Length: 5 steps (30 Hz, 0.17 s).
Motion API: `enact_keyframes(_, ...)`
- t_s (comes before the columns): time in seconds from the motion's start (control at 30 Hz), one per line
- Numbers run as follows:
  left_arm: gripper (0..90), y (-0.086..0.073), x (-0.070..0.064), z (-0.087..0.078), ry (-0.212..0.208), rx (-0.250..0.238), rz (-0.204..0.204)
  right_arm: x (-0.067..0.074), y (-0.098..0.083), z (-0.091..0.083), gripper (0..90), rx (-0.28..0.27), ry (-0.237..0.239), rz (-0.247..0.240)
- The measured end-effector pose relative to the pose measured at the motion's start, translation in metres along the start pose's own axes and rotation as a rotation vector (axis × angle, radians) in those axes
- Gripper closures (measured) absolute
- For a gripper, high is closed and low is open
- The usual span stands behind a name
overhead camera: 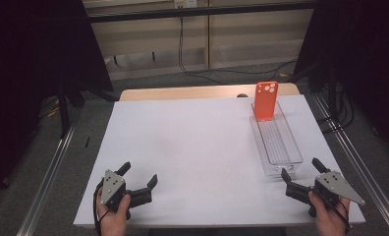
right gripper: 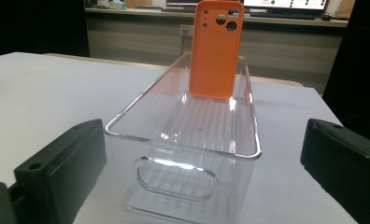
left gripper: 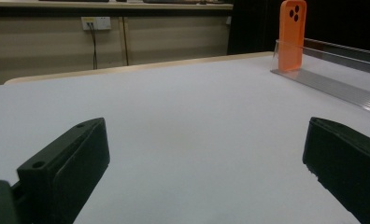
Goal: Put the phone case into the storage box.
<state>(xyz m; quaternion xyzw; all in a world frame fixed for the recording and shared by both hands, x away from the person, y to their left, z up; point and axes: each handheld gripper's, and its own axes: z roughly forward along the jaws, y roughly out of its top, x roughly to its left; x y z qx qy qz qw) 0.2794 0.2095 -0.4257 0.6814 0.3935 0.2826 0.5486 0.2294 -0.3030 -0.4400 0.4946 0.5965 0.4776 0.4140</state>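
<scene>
Both black two-jaw grippers, left [overhead camera: 138, 178] and right [overhead camera: 298, 173], gape wide, holding nothing. Just ahead of the right one, its view reveals the clear plastic bin's [right gripper: 248, 135] handle cutout; an orange phone case [right gripper: 216, 49] stands at its far end. Bare white tabletop [left gripper: 192, 121] spreads ahead of the left.

One orange phone case [overhead camera: 266, 101]; one bin [overhead camera: 277, 147] (clear); two grippers.

I'm working in what looks like a lab or recording room. The white worktop [overhead camera: 192, 147] sits between metal floor rails [overhead camera: 50, 172], with black curtains [overhead camera: 30, 49] hanging to either side of it. Beyond the worktop runs a beige panelled wall [overhead camera: 207, 39] with a power socket [left gripper: 96, 22] and trailing black cables [overhead camera: 182, 54]. Above that wall, a ledge carries monitors [right gripper: 286, 3].
</scene>
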Motion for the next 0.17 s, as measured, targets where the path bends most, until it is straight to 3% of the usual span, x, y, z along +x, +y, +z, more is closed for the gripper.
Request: enact_keyframes(0.17, 0.3, 0.0007, 0.0004, 0.0006, 0.010, -0.006, -0.001, 0.0007, -0.0001, -0.0003, 0.0, -0.003, 0.015, -0.003)
